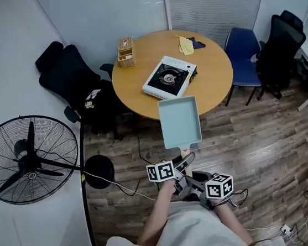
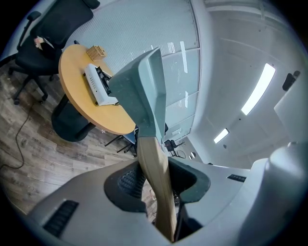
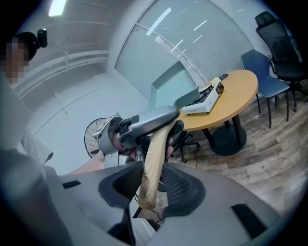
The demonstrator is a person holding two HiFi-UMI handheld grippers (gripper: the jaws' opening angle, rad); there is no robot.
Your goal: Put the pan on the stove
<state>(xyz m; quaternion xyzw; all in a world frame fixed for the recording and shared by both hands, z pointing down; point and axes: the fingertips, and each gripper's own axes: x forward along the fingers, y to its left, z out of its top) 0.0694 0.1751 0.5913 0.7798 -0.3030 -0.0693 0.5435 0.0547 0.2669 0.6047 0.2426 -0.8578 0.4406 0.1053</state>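
Observation:
A light teal rectangular pan (image 1: 180,122) with a wooden handle (image 1: 184,154) hangs in the air just short of the round wooden table (image 1: 216,84). My left gripper (image 1: 184,164) is shut on the handle near the pan. My right gripper (image 1: 193,179) grips the handle's end behind it. In the left gripper view the pan (image 2: 142,91) rises from the handle (image 2: 155,178) between the pads. In the right gripper view the handle (image 3: 153,163) sits between both pads, with the left gripper (image 3: 144,122) ahead. The white portable stove (image 1: 169,77) stands on the table, its burner bare.
A woven box (image 1: 126,52) and a yellow cloth (image 1: 186,44) lie at the table's far side. Black office chairs (image 1: 73,74) stand left, a blue chair (image 1: 242,50) right. A large floor fan (image 1: 27,160) stands at the left. Cables cross the wooden floor.

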